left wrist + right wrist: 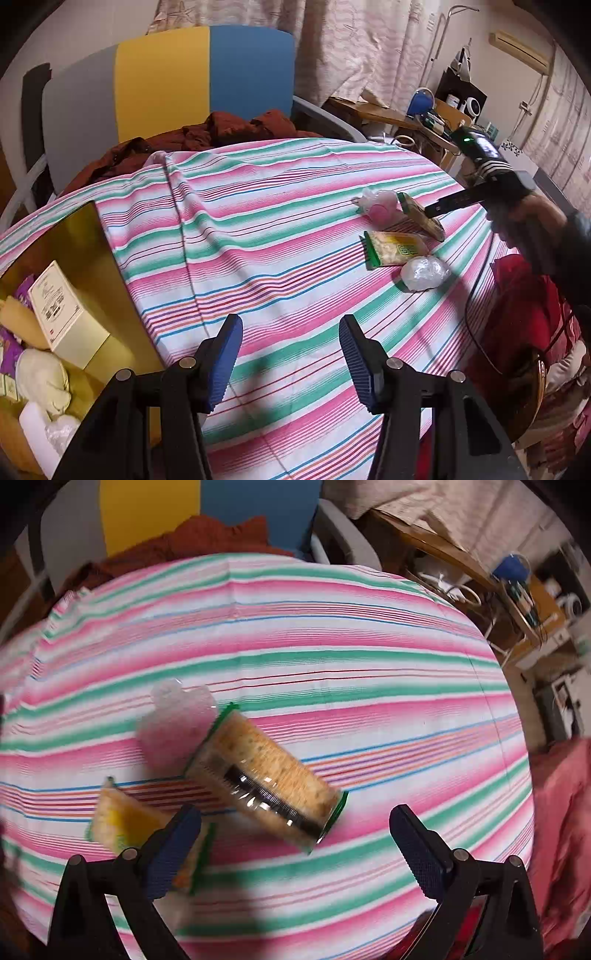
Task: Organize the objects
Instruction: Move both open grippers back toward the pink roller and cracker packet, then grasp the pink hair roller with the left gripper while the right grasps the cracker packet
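Blue-padded right tongs [295, 843] gape apart above a cracker packet [266, 779] (left tongs [291, 360] likewise apart).

Striped tablecloth [258, 229], pink, green and white; grey, yellow and blue chair [166, 81] behind, rust-brown garment [221, 133] heaped on it; patterned curtain [362, 48]; cluttered wooden desk [391, 114].

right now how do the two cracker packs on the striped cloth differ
The brown cracker pack is propped up on one end and sits just ahead of the open right gripper; the yellow cracker pack lies flat, nearer the left gripper. The brown one shows speckled brown crackers under clear wrap; the yellow one has pale contents and a yellow label with a code square. Both have green end seals and rest on the striped cloth.
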A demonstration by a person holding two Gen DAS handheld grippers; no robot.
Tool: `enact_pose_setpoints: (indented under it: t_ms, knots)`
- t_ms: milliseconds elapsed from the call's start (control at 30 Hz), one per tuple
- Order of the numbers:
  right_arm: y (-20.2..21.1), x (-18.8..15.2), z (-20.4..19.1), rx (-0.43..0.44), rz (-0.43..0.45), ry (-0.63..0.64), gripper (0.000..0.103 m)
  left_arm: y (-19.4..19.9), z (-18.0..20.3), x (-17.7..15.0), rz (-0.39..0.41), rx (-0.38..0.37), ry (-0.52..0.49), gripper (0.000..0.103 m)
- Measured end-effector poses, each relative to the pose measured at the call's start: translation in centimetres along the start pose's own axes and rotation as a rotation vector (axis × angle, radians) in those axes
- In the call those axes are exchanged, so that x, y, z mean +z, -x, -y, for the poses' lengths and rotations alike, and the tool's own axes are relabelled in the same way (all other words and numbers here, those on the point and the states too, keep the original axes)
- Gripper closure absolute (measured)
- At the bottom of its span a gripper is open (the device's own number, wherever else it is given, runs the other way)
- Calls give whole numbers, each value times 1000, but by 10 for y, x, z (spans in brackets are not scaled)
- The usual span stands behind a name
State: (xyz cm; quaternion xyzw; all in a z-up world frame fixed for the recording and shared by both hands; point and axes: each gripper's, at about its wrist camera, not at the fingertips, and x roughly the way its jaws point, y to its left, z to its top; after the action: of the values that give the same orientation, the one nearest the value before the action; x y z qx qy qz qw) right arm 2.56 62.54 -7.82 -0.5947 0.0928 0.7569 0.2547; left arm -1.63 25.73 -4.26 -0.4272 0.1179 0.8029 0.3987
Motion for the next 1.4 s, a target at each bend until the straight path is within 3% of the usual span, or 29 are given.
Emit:
enact_pose_setpoints:
  t_ms: [200,233,267,300,333,400,467,533,700,933,1300,1400]
  knots:
    - [-21,9,3,12,-9,24,1,-8,9,12,-7,-6,-14,48]
    - [-25,9,4,24,-11,17,5,-10,10,14,-8,-8,-18,48]
    - [-27,10,6,29,-13,11,10,-12,12,16,-9,-12,-20,48]
    - [-31,9,8,25,-14,-2,36,-15,14,20,-11,-19,-21,48]
    - [-33,9,10,18,-20,-14,48,-17,15,22,-12,-22,-22,48]
    - [-34,6,18,22,-2,-49,49,-23,20,27,-17,-27,-27,48]
    - [-33,4,31,71,18,-126,47,-29,24,31,-24,-27,-33,48]
    - [-44,-1,46,107,-14,-225,35,-38,28,37,-37,-34,-32,48]
    - [-45,-4,59,127,-27,-285,15,-55,42,54,-48,-63,-46,48]
    - [-23,-7,78,225,67,-361,13,-87,69,85,-65,-82,-120,48]
    - [-16,-16,98,249,75,-477,12,-154,126,127,-110,-125,-330,20]
    - [-19,-21,102,251,77,-479,12,-174,136,139,-127,-111,-356,20]
